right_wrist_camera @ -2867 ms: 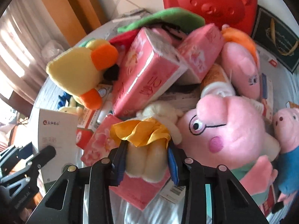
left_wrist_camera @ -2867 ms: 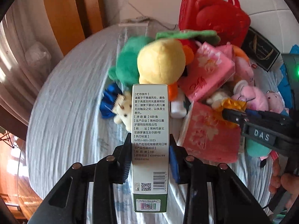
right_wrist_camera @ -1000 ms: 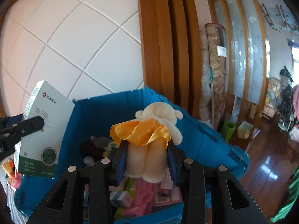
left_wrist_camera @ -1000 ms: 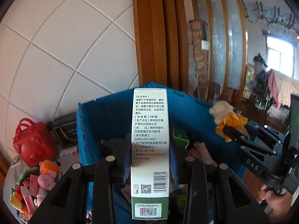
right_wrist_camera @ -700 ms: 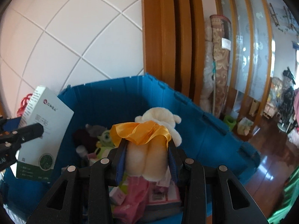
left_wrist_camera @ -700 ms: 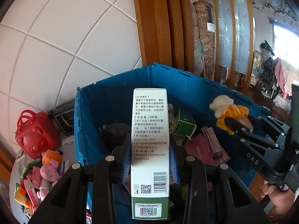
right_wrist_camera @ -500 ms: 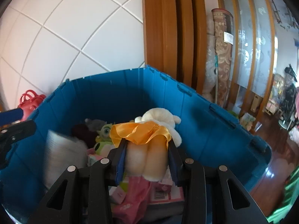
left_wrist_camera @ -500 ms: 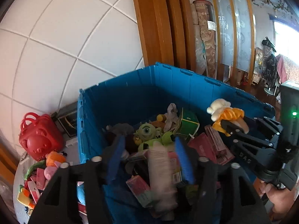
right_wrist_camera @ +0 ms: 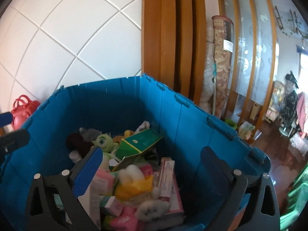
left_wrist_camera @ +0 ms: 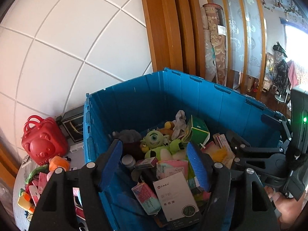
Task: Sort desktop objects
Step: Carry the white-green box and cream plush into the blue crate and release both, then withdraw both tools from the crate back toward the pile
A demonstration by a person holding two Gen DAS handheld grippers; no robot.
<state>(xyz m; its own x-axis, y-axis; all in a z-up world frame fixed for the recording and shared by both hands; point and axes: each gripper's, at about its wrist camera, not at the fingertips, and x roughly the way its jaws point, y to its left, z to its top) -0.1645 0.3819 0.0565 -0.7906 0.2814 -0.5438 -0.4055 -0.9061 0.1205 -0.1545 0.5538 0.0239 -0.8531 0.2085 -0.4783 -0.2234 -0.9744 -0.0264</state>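
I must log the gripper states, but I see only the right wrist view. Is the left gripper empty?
Observer: Yes. The left gripper is open, with nothing between its fingers.
Operator: A white corner shows behind my finger. What is it?
Observer: A white box, lying inside the blue bin at the near side.
Operator: Do toys lie outside the bin?
Observer: Yes, an orange plush and a yellow duck lie to its left.

Open air above the blue bin (left_wrist_camera: 134,104); heaped toys and boxes (right_wrist_camera: 134,173) filling its floor.
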